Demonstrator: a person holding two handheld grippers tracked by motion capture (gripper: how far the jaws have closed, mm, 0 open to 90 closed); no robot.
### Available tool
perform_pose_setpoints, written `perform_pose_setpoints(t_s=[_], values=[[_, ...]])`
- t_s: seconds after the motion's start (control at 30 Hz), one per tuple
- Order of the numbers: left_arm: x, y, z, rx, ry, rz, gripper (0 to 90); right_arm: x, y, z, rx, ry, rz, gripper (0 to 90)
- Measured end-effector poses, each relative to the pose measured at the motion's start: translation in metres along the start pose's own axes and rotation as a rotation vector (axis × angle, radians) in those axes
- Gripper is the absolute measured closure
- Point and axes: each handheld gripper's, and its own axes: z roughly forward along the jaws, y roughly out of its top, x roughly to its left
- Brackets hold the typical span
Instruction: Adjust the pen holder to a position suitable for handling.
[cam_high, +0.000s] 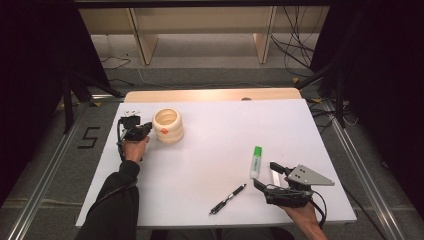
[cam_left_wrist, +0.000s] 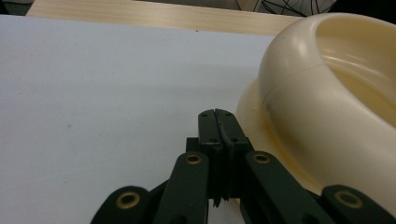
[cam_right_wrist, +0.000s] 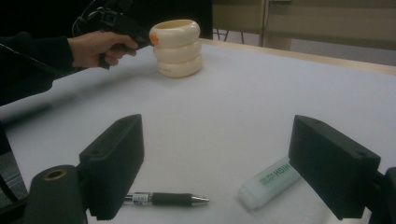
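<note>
Near the table's far left corner stands the cream ringed holder, probably stiff, light and slippery; grip its rim. The left gripper, jaws together, noses its side; right gripper gapes empty.

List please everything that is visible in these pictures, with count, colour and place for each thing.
ringed pot: one, cream with an orange spot, far left part of the table, open on top
highlighter: one, white body with green cap, lying near right
pen: one, black, lying near the front edge, left of the highlighter
table: one, white top with a wooden strip at the far edge
left tongs: one, black, shut, tips right beside the pot
right tongs: one, black with a grey plate, open, low over the table by the highlighter
</note>
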Motion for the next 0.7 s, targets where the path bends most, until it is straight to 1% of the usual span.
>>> perform_pose_setpoints(t_s=[0.07,0.1,0.2,0.27,0.33,0.37,0.53,0.6,0.7], values=[[-0.002,0.000,0.002,0.003,-0.002,0.007,89.2,0.000,0.000,0.000,0.001,0.001,0.002,19.1],[-0.003,0.000,0.003,0.006,0.001,0.018,89.2,0.000,0.000,0.000,0.002,0.002,0.002,19.1],[-0.001,0.000,0.004,0.005,-0.011,0.004,89.2,0.000,0.000,0.000,0.002,0.002,0.003,19.1],[-0.001,0.000,0.004,0.007,-0.014,0.010,89.2,-0.001,0.000,0.001,0.003,0.000,0.004,19.1],[-0.001,-0.001,0.004,0.007,-0.019,-0.002,89.2,-0.001,0.000,0.001,0.004,0.002,0.004,19.2],[-0.002,-0.001,0.005,0.007,-0.018,0.001,89.2,0.000,0.000,0.001,0.005,0.002,0.002,19.2],[-0.014,-0.001,0.009,0.017,-0.032,0.031,89.2,0.001,0.000,0.002,0.007,0.005,0.000,19.2],[-0.021,-0.001,0.010,0.019,-0.040,0.037,89.2,0.001,0.000,0.002,0.009,0.006,0.001,19.2],[-0.032,0.000,0.014,0.026,-0.050,0.064,89.1,0.001,0.000,0.002,0.009,0.007,0.000,19.2]])
